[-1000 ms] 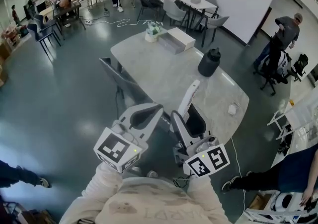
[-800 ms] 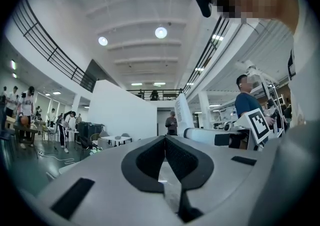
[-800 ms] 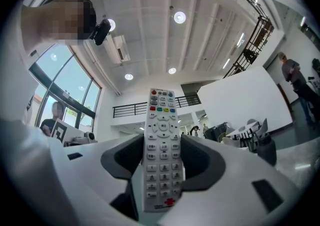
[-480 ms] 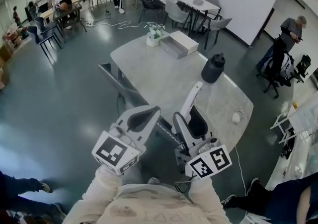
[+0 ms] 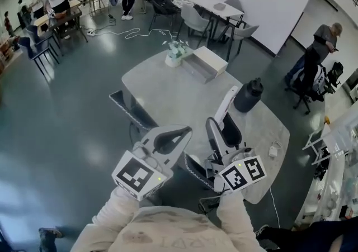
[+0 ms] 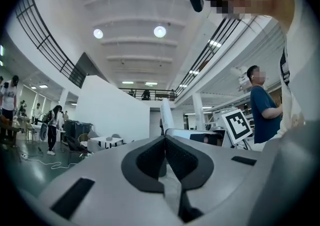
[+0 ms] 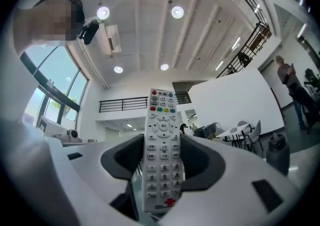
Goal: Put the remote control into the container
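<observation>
My right gripper (image 5: 222, 133) is shut on a long white remote control (image 5: 225, 107), which sticks up past the jaws; its buttons face the camera in the right gripper view, where the remote control (image 7: 161, 150) stands between the jaws of the right gripper (image 7: 161, 170). My left gripper (image 5: 168, 140) is held beside it, shut with nothing between its pads, and the left gripper (image 6: 165, 162) points up toward the ceiling. A white rectangular container (image 5: 207, 63) sits at the far end of the grey table (image 5: 168, 91), well beyond both grippers.
A dark jug (image 5: 249, 95) stands at the table's right side, a small potted plant (image 5: 175, 52) next to the container, and a small white object (image 5: 274, 150) near the right edge. A chair (image 5: 130, 112) stands at the table's near side. People stand around the hall.
Both grippers have shifted slightly right and forward with the remote control still held. The view has moved, so the table sits a little lower and more to the right.
</observation>
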Demonstrator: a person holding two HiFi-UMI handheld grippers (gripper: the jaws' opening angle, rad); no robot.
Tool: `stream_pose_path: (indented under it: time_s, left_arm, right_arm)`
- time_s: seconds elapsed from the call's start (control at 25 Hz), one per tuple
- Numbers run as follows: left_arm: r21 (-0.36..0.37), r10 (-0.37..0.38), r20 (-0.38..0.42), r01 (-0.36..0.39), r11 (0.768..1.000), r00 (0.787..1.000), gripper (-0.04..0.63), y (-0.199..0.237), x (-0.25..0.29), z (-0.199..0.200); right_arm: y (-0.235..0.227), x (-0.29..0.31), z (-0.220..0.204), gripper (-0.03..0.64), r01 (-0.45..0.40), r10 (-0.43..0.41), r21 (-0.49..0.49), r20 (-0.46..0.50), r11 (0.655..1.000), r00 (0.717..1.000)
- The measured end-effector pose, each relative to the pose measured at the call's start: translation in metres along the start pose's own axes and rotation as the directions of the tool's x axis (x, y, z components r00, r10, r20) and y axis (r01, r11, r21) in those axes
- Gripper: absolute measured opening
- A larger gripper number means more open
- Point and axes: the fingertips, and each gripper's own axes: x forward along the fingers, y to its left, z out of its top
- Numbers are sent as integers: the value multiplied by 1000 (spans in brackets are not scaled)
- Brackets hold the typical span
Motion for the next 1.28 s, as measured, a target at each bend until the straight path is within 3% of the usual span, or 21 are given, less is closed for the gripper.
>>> stream_pose_path:
  time_s: [0.24,0.64,1.12,1.28]
  left_arm:
    - [-16,-43,21,44,999,999,14,66,-4,3]
    - [-59,-20,22,21,998,1000,14,154,11,-17]
    - [-45,-27,9,27,999,1000,14,223,102,-17]
    - [-48,-35,-30,34,998,999,14,238,133,-26]
  right_arm:
    - [-27,77,-8,227,72,-72,-24,-8,997,997]
    - [-93,173,-42,225,146,-149,-45,-79,988,986]
    - [-201,273,-94,225,155,-165,-71,-174,985,971]
    - [-229,282,-121,225,163,-171,-56,-194,985,966]
